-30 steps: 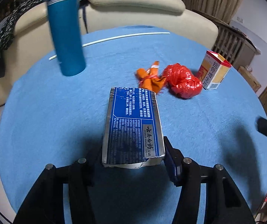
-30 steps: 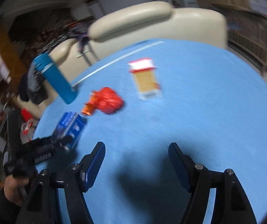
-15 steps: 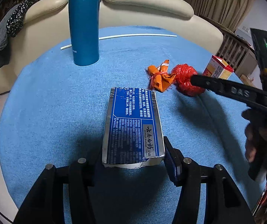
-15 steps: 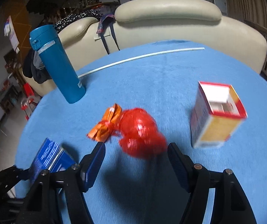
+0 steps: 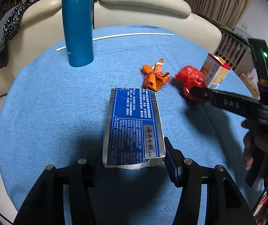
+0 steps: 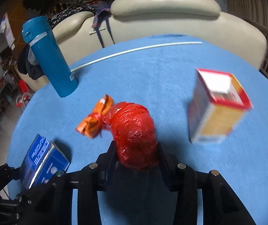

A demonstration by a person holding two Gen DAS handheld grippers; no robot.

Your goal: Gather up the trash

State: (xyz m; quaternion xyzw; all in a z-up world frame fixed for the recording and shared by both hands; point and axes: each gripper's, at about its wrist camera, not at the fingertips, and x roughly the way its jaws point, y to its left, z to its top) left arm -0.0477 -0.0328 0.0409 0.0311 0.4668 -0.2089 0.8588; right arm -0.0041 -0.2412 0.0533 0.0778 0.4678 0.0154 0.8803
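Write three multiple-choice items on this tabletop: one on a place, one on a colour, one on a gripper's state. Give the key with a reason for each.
1. Where does the white rod lie?
A. Near the table's far edge, by the sofa
B. Under the blue box
C. Inside the yellow carton

2. What colour is the standing flask?
A. Red
B. Teal blue
C. White

3. What is the right gripper doing?
A. Standing open over bare cloth
B. Gripping the flask
C. Closed on the red bag

Key: 1 A, the rod runs along the far side before the sofa. 2 B, its body is teal. 3 C, its jaws have just been closing and both fingers press the bag's sides.
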